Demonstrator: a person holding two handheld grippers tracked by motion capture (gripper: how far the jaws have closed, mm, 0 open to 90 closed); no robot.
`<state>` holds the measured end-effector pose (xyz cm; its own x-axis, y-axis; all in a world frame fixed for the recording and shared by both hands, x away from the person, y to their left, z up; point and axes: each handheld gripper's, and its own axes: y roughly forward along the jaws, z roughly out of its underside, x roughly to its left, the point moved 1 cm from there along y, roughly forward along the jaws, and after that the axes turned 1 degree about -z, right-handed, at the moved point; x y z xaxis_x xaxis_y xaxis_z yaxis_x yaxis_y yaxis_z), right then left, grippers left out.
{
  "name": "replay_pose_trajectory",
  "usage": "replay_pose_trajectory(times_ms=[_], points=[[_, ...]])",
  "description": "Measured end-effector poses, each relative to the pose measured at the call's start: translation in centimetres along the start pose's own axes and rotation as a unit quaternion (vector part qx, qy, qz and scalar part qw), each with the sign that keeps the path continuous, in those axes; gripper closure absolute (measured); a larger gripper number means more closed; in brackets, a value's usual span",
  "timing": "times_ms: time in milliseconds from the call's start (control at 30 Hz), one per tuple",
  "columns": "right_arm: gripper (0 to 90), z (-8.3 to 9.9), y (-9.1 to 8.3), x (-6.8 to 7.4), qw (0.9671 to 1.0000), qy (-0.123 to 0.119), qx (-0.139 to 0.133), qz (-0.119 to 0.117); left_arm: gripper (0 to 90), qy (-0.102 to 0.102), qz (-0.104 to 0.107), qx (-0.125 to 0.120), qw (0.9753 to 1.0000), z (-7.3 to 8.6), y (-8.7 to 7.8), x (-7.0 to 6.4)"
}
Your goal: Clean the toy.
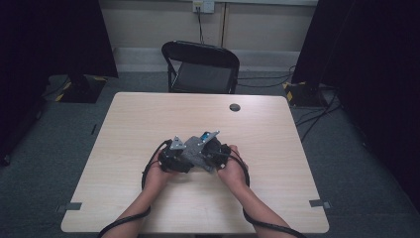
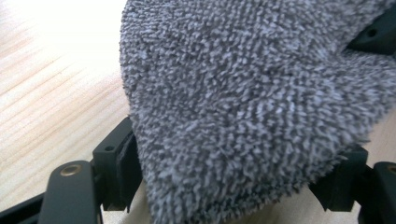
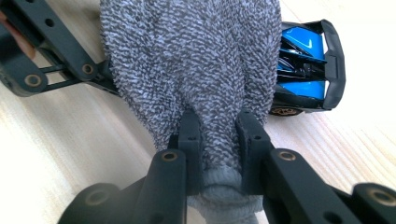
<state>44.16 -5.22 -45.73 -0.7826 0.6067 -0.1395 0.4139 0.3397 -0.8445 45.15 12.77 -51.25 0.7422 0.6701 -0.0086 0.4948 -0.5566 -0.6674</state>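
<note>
Indoors, at a pale wood-grain table [image 1: 148, 114], a person worked with a two-jaw gripper in each hand, both forearms entering from the near edge and meeting close together just past the table's middle. Between the tools lay a grey terry cloth [image 3: 187, 60], its looped pile draped over a blue and black toy car [image 3: 303, 65] whose rear end and wing stuck out from under the fabric. The right gripper [image 3: 217, 140] had its jaws drawn in tight on a bunched fold of the cloth, the pinched fabric bulging out below them. The left gripper [image 2: 224, 186] stood with its jaws wide apart, one on either side of the cloth, which hung across the gap between them; whether the pads touched it could not be told. From above, the left gripper [image 1: 174, 154] and the right gripper [image 1: 214, 151] sat almost touching, each topped by a grey three-cornered plate, with black cables looping back along the arms. A round cable port [image 1: 235, 107] marked the far side of the tabletop. Beyond it stood a black folding chair [image 1: 200, 67] on grey carpet, with dark curtains at both sides, a wall socket [image 1: 203, 6] above and yellow-and-black taped stand bases near the corners.
</note>
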Motion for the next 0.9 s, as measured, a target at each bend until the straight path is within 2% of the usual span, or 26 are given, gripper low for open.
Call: replay_pose_trajectory(times_ms=[333, 900], points=[[75.1, -0.1, 0.4, -0.5, 0.9999, 0.004, 0.010, 0.009, 23.6, 0.004, 0.000, 0.003, 1.0000, 0.0, 0.0, 0.0], [75.2, 0.0, 0.3, -2.3, 0.9994, 0.018, 0.018, 0.023, 23.6, 0.001, 0.002, 0.002, 1.0000, 0.0, 0.0, 0.0]])
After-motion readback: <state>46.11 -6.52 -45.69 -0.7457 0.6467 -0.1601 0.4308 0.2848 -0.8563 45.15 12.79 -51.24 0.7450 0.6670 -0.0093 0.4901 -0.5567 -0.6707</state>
